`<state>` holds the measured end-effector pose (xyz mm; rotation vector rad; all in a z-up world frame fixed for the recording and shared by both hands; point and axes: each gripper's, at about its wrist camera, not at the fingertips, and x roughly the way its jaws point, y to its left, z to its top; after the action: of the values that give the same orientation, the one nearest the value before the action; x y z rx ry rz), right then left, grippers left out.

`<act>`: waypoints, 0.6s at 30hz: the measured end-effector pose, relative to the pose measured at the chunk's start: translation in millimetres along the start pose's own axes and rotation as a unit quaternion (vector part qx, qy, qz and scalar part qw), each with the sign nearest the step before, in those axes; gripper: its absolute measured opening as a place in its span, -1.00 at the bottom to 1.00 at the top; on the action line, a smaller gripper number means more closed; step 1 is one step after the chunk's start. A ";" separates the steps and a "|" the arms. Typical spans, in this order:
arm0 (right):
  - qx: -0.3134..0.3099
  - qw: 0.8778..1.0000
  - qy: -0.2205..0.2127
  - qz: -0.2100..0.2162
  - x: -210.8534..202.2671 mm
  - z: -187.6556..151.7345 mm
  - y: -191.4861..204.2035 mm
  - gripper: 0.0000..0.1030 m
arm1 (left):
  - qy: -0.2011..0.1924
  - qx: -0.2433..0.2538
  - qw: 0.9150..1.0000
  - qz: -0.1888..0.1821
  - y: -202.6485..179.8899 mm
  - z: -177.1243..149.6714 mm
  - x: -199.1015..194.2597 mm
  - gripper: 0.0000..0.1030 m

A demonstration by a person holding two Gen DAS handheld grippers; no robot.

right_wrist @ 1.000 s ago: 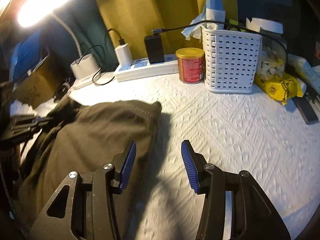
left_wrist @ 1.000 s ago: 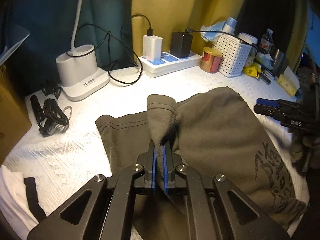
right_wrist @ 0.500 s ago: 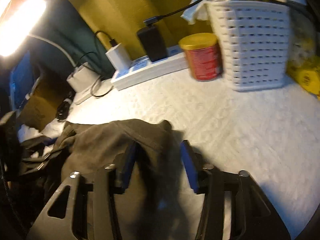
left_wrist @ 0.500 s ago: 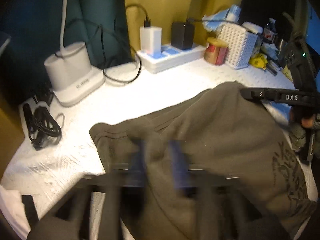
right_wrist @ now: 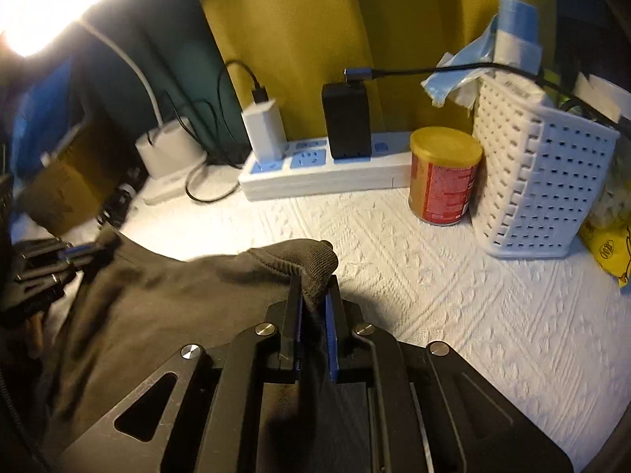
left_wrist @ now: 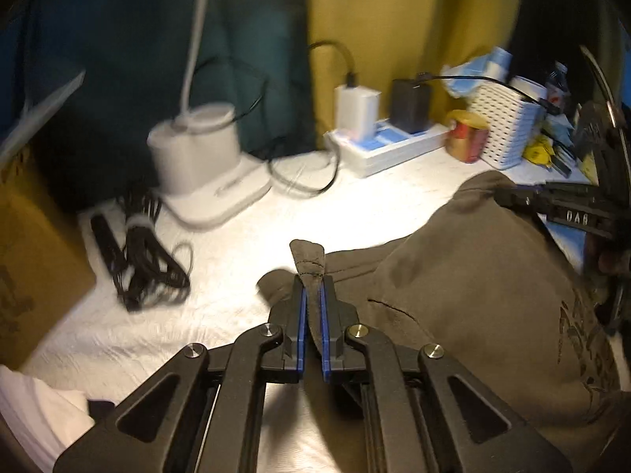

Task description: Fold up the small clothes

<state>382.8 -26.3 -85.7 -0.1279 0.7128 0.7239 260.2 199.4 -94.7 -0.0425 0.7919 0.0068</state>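
An olive-brown garment (left_wrist: 473, 283) with a dark print lies bunched on the white textured table cover (right_wrist: 473, 295). My left gripper (left_wrist: 311, 280) has its jaws closing, and its blue pads pinch a hemmed edge of the cloth that sticks up between them. My right gripper (right_wrist: 313, 287) is closing too, its pads pressing on a ribbed corner of the garment (right_wrist: 157, 307). Each gripper shows in the other's view: the right gripper (left_wrist: 552, 201) at the garment's far right edge, the left gripper (right_wrist: 59, 254) at its left edge.
Along the back stand a white lamp base (left_wrist: 197, 149), a power strip (right_wrist: 323, 173) with two chargers, a red can (right_wrist: 443, 175) and a white basket (right_wrist: 540, 181). A black cable bundle (left_wrist: 146, 260), a cardboard box (left_wrist: 35, 268) and white cloth (left_wrist: 35, 418) lie left.
The right gripper came in over the garment's corner and its open jaws closed on it. The left gripper shifted along the table and now pinches a shorter tip of cloth.
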 end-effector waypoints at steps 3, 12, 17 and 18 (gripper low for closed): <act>0.003 1.000 0.004 -0.005 2.5 -2.0 -1.7 -0.78 | -0.001 0.002 1.000 -0.001 2.0 -4.5 0.0 -0.91; 0.009 0.999 0.003 -0.032 -7.5 -9.2 -3.6 -0.59 | 0.003 -0.007 1.000 0.018 4.4 -1.6 3.3 -0.86; 0.015 0.999 -0.006 -0.037 -28.3 -18.5 -4.6 -0.58 | 0.021 -0.022 0.999 0.036 4.4 -3.5 -12.0 -0.86; 0.015 0.999 -0.007 -0.035 -32.7 -21.0 -3.9 -0.57 | 0.019 -0.024 0.999 0.034 3.2 -5.6 -18.7 -0.86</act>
<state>356.4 -54.8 -81.4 -0.1201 0.7012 0.6471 243.1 202.6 -85.4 -0.0619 0.8310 0.0900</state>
